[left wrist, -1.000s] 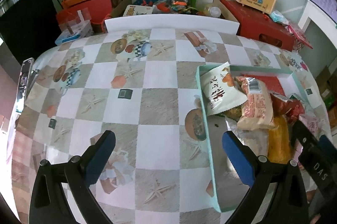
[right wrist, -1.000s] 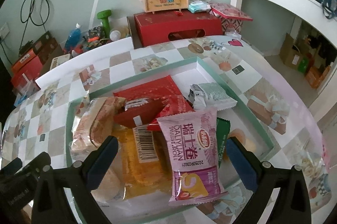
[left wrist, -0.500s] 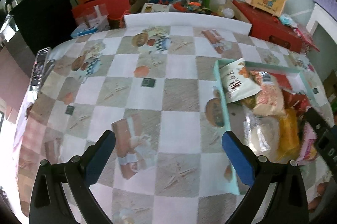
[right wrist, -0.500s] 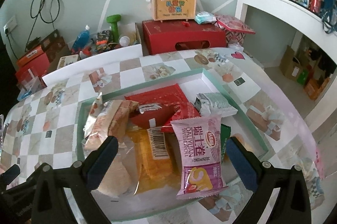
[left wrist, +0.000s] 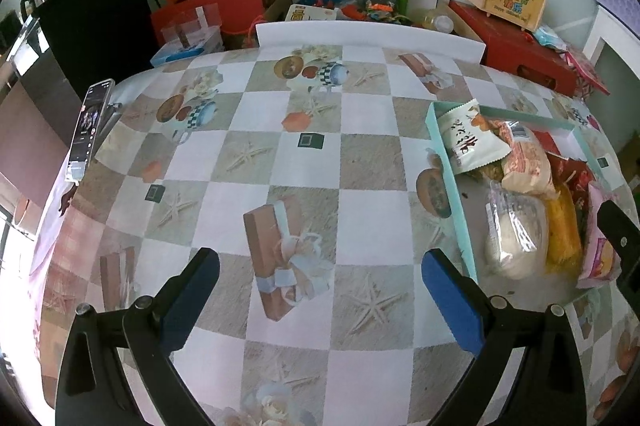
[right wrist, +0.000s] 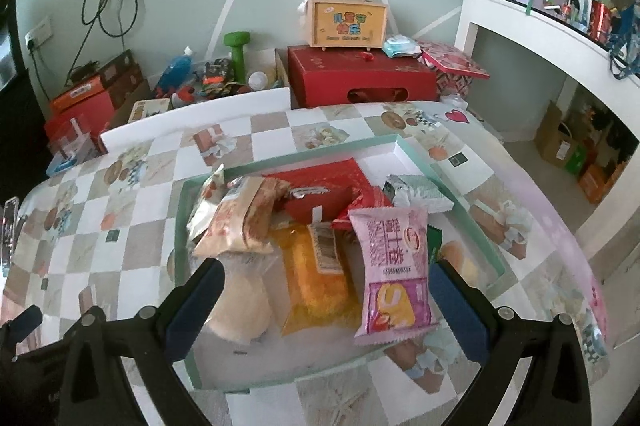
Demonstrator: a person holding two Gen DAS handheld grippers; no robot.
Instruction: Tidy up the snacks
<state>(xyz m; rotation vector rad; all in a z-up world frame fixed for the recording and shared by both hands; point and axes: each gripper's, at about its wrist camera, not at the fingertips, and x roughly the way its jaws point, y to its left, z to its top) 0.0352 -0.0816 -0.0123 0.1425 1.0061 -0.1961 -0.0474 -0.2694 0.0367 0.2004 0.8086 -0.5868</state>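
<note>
While both tongs hang spread wide with nothing in them, right tongs [right wrist: 326, 300] sit over the near end of the mint tray [right wrist: 468, 214], likely lining up on the pink wafer pack [right wrist: 394, 266] lying topmost. Left tongs [left wrist: 320, 284] hover over bare bench [left wrist: 280, 166] just left of the tray, probably the sorting space. Remaining snacks piled further back in the tray

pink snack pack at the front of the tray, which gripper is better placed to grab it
Right. The right gripper is open above the tray, with the pink snack pack between its fingers. The left gripper, also open, faces bare tablecloth beside the tray.
</note>
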